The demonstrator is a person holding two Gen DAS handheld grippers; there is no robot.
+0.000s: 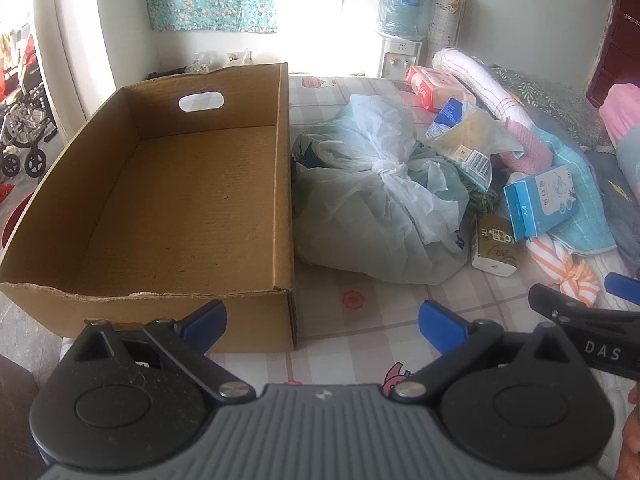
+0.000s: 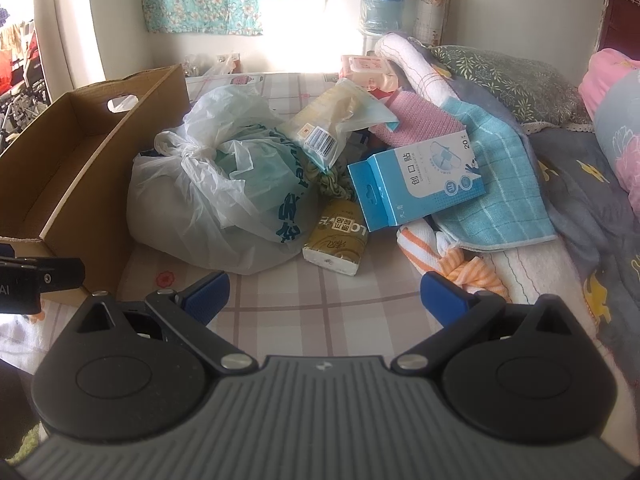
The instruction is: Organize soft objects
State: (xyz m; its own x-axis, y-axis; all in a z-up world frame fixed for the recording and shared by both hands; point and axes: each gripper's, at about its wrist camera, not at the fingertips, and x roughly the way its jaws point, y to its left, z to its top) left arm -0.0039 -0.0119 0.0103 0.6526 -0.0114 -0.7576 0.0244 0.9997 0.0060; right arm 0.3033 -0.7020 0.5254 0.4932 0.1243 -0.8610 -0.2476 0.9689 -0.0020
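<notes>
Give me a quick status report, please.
Left gripper open, empty. Right gripper open, empty. Cardboard box empty; tied plastic bag beside it, soft items piled behind. Nothing blocking.

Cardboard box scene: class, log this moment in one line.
left gripper open | right gripper open | cardboard box empty | tied plastic bag beside box

Knotted plastic bag [image 2: 224,184] beside cardboard box [image 2: 100,148]

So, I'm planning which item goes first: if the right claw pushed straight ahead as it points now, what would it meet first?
Probably the gold tissue pack lying on the sheet, with the tied plastic bag just to its left. The right claw is open and empty; depth is uncertain.
</notes>
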